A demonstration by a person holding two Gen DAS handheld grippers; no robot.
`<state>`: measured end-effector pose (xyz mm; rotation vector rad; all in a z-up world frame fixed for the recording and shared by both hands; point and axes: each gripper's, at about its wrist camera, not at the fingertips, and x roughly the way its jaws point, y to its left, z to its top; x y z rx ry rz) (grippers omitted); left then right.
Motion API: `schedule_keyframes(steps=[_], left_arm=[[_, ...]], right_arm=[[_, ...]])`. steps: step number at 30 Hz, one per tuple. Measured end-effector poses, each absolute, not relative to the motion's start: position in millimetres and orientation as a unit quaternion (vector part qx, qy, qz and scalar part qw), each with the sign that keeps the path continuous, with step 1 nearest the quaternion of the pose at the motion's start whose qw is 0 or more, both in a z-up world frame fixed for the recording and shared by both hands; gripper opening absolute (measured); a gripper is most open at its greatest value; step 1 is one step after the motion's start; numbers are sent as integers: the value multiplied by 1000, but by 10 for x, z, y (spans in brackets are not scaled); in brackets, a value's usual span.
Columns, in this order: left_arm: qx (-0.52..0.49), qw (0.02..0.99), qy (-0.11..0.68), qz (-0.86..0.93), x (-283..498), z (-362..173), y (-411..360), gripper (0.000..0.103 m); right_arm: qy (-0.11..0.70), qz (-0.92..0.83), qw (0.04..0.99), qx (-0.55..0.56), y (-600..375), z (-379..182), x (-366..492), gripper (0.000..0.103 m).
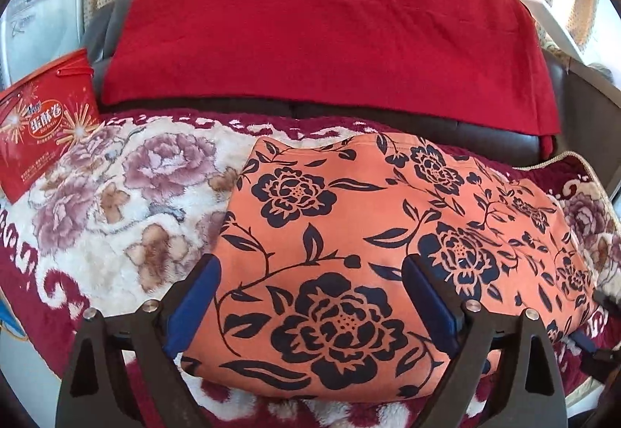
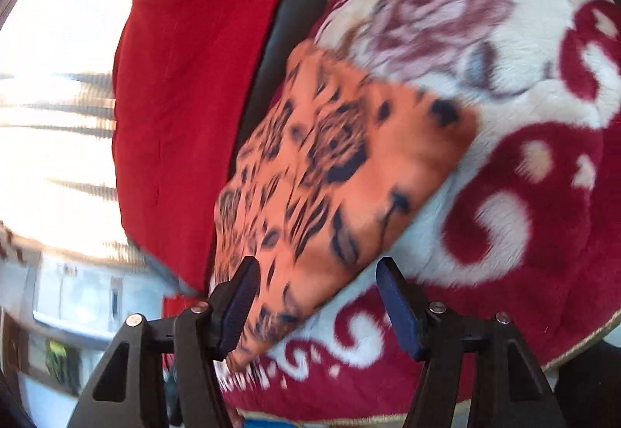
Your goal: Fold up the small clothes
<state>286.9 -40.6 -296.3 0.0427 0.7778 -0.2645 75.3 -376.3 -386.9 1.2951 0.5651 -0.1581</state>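
Left gripper [image 1: 310,265]: jaws spread wide, blue pads apart, nothing pinched. It hangs above the near part of the folded cloth, angled downward.
Right gripper [image 2: 318,272]: jaws parted, gripping nothing. The view is blurred. One corner of the cloth lies in the gap beneath the fingers; the pads do not press on it.
Orange floral garment [image 1: 380,234]: orange cloth printed with dark blue flowers and leaves, folded into a compact, roughly rectangular bundle. It lies flat on the plush blanket, toward the right side in the left wrist view.
Plush blanket [image 1: 116,195]: cream with purple roses and a dark red scrolled border, spread beneath the garment.
Red throw [image 1: 322,32]: draped over a dark sofa back behind the blanket.
Red box [image 1: 42,121]: printed packaging, standing at the blanket's far left edge, well apart from the garment.
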Motion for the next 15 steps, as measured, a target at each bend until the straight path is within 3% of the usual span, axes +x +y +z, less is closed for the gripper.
schedule_keyframes(steps=[5, 10, 11, 13, 15], left_arm=[[74, 890, 434, -118, 3003, -3242, -492, 95], [71, 890, 431, -134, 3014, -3230, -435, 95], [72, 890, 430, -133, 3019, -3218, -422, 95], [62, 890, 433, -128, 3059, -3189, -352, 95], [47, 891, 435, -117, 3101, -3155, -263, 95]], right_arm=[[211, -107, 739, 631, -3975, -4046, 773, 66], [199, -131, 748, 619, -4063, -4042, 977, 66], [195, -137, 754, 612, -4049, -4022, 1001, 61], [211, -144, 765, 591, -4008, -3992, 1085, 31], [229, -158, 773, 571, -3966, -3964, 1145, 26]])
